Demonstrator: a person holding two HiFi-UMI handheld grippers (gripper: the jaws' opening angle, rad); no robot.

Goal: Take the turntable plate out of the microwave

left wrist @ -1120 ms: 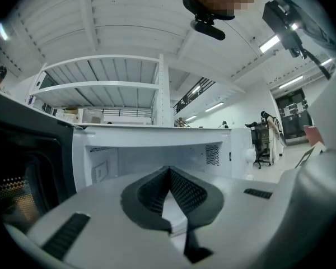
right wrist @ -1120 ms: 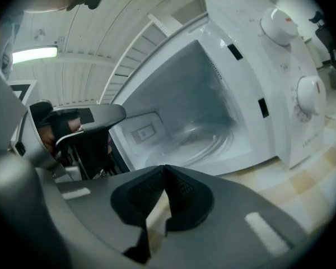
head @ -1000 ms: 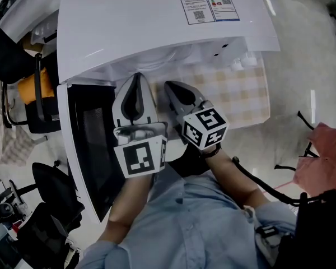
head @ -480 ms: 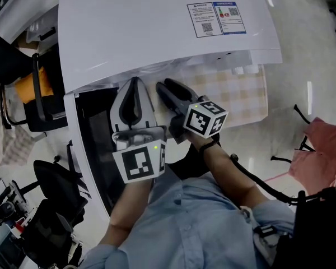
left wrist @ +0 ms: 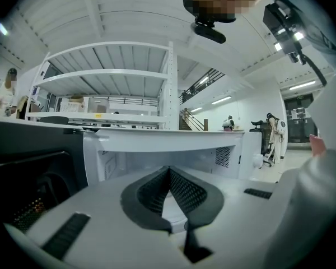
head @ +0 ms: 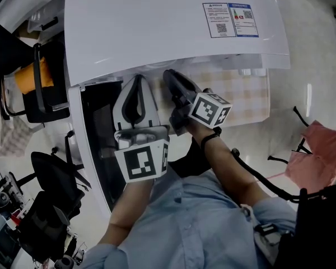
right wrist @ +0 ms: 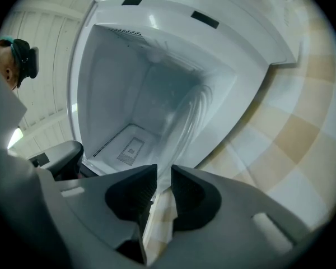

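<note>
Head view: the white microwave (head: 157,27) has two stickers (head: 230,19) with QR codes on its top, but the print is too small to read. Both grippers point into its open front.

Left gripper view: the left gripper (left wrist: 168,171) has its jaws closed together, tips touching, nothing in them.

Right gripper view: the glass turntable plate (right wrist: 186,119) sits in the cavity, and its near rim runs into the narrow gap of the right gripper (right wrist: 163,175). The jaws are closing, and I can't tell if the pads are touching it yet.
</note>
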